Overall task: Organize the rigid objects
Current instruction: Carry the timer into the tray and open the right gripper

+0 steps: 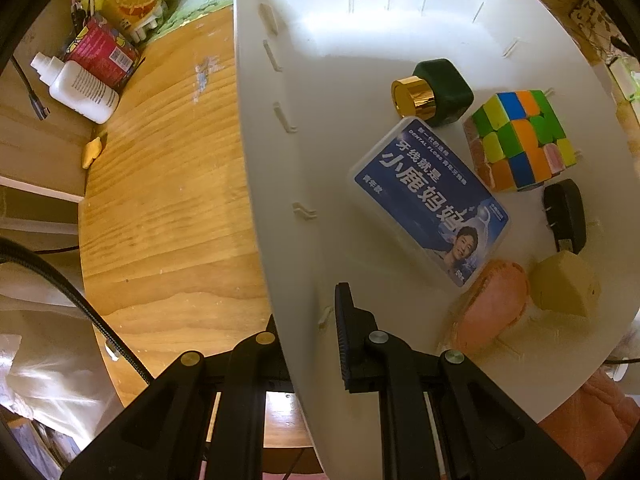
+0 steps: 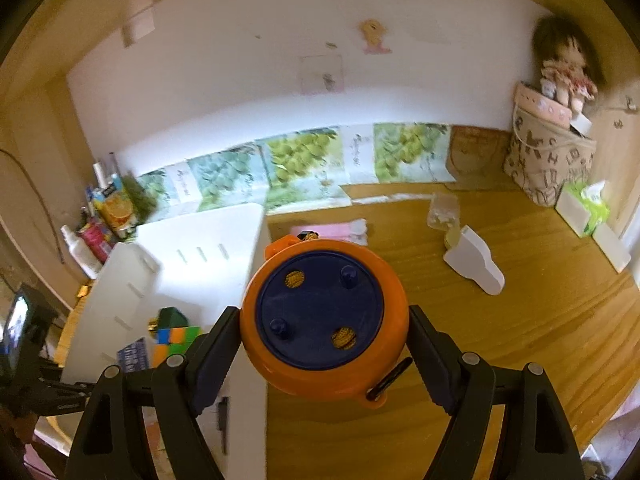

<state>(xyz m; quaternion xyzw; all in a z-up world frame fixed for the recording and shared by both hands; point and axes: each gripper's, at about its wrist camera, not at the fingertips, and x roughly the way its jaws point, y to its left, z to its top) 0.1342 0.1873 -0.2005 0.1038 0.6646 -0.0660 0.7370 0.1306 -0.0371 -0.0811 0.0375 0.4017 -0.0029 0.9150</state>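
A round orange plastic toy with a dark blue disc face [image 2: 324,320] is pinched between the spread jaws of the right gripper [image 2: 324,354], held above the wooden tabletop [image 2: 520,320] just beside the white plastic bin [image 2: 192,256]. The left wall of that white bin [image 1: 256,160] is clamped between the nearly closed jaws of the left gripper [image 1: 308,336]. Inside the bin are seen a multicoloured puzzle cube [image 1: 520,140], a blue-labelled clear dental floss box [image 1: 430,200], a dark green bottle with a gold cap [image 1: 434,92], a black plug adapter [image 1: 565,216], a pink oval object [image 1: 494,308] and a pale yellow block [image 1: 566,288].
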